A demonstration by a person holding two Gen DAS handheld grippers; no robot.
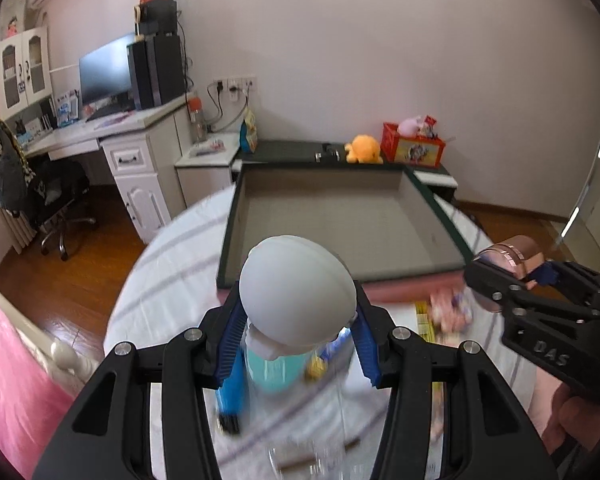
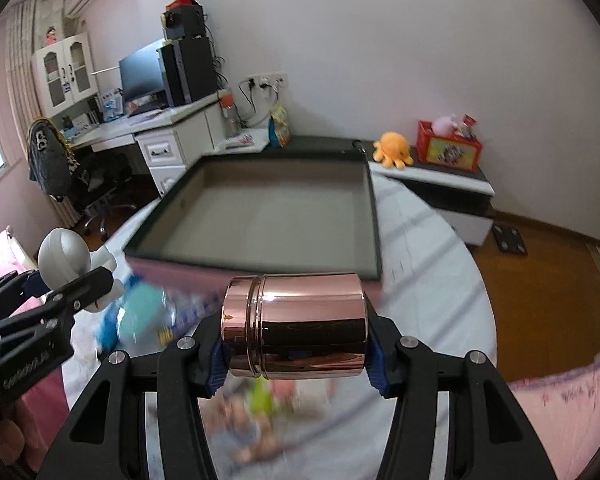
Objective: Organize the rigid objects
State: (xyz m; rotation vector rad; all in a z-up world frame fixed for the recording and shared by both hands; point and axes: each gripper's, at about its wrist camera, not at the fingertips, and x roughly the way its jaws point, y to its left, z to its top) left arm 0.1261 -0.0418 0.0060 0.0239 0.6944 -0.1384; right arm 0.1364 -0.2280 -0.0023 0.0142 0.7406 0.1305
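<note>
Above the round counter (image 1: 172, 264), covered by a pale striped cloth, both tongs are held clear of the surface. The left tongs (image 1: 296, 320) are closed partway on a white figurine (image 1: 298, 292) with a large egg-shaped head, the blue pads (image 1: 232, 344) pressed against its sides; the same figurine is seen in the right wrist view (image 2: 66, 258), lifted at the left edge. The right tongs (image 2: 296, 344) are clamped on a rose-gold metal canister (image 2: 300, 324), held on its side with the lidded end to the left and a pad at each end. A shallow dark-rimmed tray (image 2: 374, 216) is set on the counter just beyond both held things, its grey floor bare. Blurred items, among them a teal object (image 1: 276, 372) and colourful packets (image 1: 448, 312), are left on the cloth beneath the tongs; their details cannot be told.
</note>
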